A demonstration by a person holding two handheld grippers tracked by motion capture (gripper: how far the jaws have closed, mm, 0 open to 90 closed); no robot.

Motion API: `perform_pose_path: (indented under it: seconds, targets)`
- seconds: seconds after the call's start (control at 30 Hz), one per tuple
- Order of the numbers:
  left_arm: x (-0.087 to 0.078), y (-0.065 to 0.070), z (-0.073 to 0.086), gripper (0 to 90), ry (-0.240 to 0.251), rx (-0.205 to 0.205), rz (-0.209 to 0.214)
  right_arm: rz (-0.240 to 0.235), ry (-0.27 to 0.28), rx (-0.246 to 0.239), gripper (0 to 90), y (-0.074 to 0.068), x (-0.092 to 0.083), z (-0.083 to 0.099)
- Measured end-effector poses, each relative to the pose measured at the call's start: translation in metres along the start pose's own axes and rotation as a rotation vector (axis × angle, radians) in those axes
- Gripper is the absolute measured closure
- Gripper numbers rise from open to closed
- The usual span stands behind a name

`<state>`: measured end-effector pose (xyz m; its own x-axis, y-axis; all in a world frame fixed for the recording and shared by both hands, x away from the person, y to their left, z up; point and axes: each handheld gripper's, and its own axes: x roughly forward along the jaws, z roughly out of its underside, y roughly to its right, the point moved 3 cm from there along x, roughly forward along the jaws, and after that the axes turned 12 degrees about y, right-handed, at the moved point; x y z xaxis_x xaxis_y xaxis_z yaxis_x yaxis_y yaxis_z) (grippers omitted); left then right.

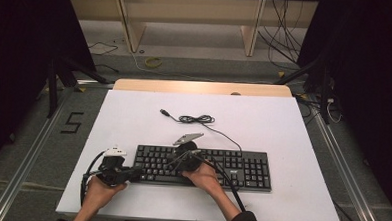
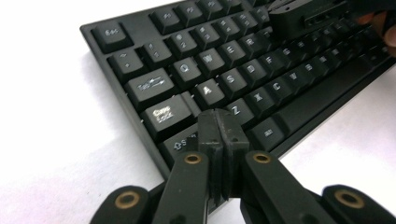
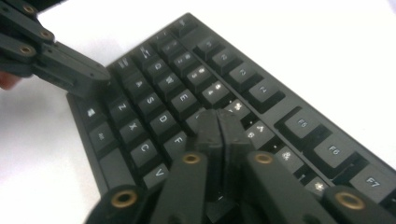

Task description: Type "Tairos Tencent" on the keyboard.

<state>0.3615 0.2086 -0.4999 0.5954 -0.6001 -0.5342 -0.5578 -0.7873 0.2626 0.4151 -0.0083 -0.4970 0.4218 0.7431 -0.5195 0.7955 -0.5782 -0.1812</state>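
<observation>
A black keyboard (image 1: 241, 168) lies across the near half of the white table top (image 1: 263, 123). My left gripper (image 1: 137, 174) is at the keyboard's near left corner. In the left gripper view its jaws (image 2: 218, 125) are shut, tips over the left Shift and Z keys, with nothing between them. My right gripper (image 1: 176, 158) is over the keyboard's left-middle keys, a grey plate (image 1: 188, 138) on top of it. Its jaws (image 3: 218, 122) are shut and empty above the keys right of F. The left gripper (image 3: 86, 74) appears at the upper left of the right gripper view.
The keyboard's cable runs back to a small coil (image 1: 196, 119) and ends in a loose USB plug (image 1: 164, 111) on the table. Beyond the table's wooden far edge (image 1: 202, 87) are floor cables, a yellow ring (image 1: 153, 62) and shelf legs.
</observation>
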Motion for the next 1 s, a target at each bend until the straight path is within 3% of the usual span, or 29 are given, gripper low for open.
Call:
perform_pose_path:
  seconds: [0.17, 0.4, 0.5, 1.0]
  targets:
    - [-0.002, 0.001, -0.003, 83.9, 0.033, 0.008, 0.003, -0.011, 0.044, 0.007, 84.8, -0.001, -0.009, -0.006]
    - [-0.003, 0.003, -0.005, 74.5, 0.070, -0.002, 0.041, -0.016, 0.074, 0.010, 79.4, 0.002, -0.020, -0.008]
    - [-0.003, 0.005, -0.007, 69.6, 0.079, 0.011, 0.044, -0.021, 0.085, 0.011, 74.9, 0.004, -0.024, -0.008]
    - [0.001, 0.008, -0.010, 43.3, 0.138, -0.005, 0.098, -0.030, 0.130, 0.026, 51.7, 0.005, -0.046, -0.007]
